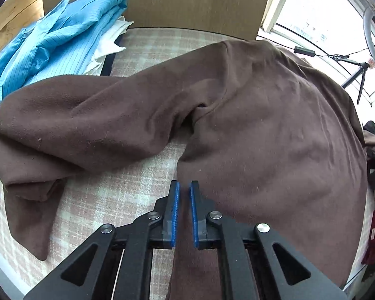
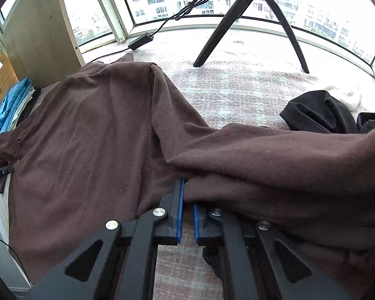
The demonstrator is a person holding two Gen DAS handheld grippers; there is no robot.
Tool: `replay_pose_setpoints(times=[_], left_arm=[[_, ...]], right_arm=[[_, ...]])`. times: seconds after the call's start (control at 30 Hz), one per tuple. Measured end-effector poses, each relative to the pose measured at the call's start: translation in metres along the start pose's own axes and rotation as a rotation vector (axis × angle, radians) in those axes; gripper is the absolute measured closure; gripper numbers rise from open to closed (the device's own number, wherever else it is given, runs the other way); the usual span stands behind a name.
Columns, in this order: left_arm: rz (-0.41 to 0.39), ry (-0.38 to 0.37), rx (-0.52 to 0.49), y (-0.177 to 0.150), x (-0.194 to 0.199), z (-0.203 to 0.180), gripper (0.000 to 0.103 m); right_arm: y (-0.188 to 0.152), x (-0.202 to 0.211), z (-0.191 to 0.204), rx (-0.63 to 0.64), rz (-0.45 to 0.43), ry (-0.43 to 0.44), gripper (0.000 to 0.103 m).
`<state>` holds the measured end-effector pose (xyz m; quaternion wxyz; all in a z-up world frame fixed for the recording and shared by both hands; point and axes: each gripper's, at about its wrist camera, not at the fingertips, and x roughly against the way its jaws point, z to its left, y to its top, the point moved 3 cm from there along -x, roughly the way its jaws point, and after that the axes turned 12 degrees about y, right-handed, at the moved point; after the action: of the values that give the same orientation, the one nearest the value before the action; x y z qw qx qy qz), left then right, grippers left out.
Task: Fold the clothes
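Left wrist view
Left gripper (image 1: 184, 185): jaws a narrow gap apart, blue pads facing each other, nothing between the tips; it sits at the near left edge of the garment's body.
Brown fleece garment (image 1: 262, 130): spread over the plaid-covered surface (image 1: 117, 195), body to the right, one sleeve (image 1: 70, 130) stretched out to the left with its cuff folded down toward the near side.
Folded pile (image 1: 52, 42): far left, a blue striped shirt on top of white cloth, touching the far edge of the sleeve.
Edges: a brown board (image 1: 162, 0) stands along the far side; the surface's rounded near-left rim shows below the cuff.
Open room: bare plaid between sleeve and body, just ahead of the jaws, and a strip at far centre.

Right wrist view
Right gripper (image 2: 187, 190): fingertips buried under a fold of the brown fleece; whether the jaws clamp the cloth I cannot tell.
Garment: body left, the other sleeve (image 2: 287, 160) draped across the right finger toward the near right.
Dark clothes heap (image 2: 320, 115): far right, beside something white.
Tripod (image 2: 252, 25): far centre, by the windows, with a cable and black adapter (image 2: 140, 41) to its left.
Open room: pale surface between garment and tripod legs.
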<state>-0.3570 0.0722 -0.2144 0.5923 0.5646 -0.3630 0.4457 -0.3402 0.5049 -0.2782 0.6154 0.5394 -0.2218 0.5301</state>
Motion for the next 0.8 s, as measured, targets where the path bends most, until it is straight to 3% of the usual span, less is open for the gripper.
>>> replay_pose_setpoints(times=[0.03,0.13,0.17,0.2,0.23,0.33,0.4,0.47,0.57,0.7,0.8], left_arm=[[-0.007,0.0,-0.007,0.007,-0.002,-0.003,0.069],[-0.008,0.033,-0.034,0.023,-0.017,-0.017,0.067],[-0.001,0.045,-0.028,0.023,-0.023,-0.018,0.068],[0.008,0.057,-0.017,0.027,-0.029,-0.018,0.093],[0.018,0.069,-0.006,0.032,-0.035,-0.018,0.098],[-0.046,0.099,0.057,0.04,-0.026,-0.001,0.098],[-0.046,0.083,0.084,0.04,-0.028,0.008,0.098],[-0.021,0.113,0.052,0.04,-0.039,0.006,0.098],[-0.037,0.161,-0.018,0.042,-0.039,-0.003,0.097],[-0.043,0.139,-0.068,0.03,-0.014,-0.009,0.094],[-0.081,0.052,-0.113,0.001,0.029,-0.025,0.095]], right_arm=[[0.001,0.0,0.0,0.001,-0.001,-0.002,0.097],[0.002,0.001,0.0,0.002,-0.005,-0.007,0.097],[0.003,0.001,0.0,0.003,-0.006,-0.009,0.097],[0.003,0.001,0.0,0.004,-0.008,-0.011,0.097],[0.004,0.001,0.0,0.004,-0.01,-0.013,0.097],[0.006,0.012,-0.004,0.003,-0.053,-0.038,0.097],[0.009,0.023,-0.01,-0.009,-0.099,-0.061,0.098],[0.011,0.021,-0.021,-0.063,-0.093,-0.047,0.098],[0.009,0.007,-0.022,-0.045,-0.044,-0.093,0.098],[0.006,0.006,-0.021,-0.023,-0.036,-0.088,0.098],[0.005,0.006,-0.021,-0.016,-0.025,-0.075,0.098]])
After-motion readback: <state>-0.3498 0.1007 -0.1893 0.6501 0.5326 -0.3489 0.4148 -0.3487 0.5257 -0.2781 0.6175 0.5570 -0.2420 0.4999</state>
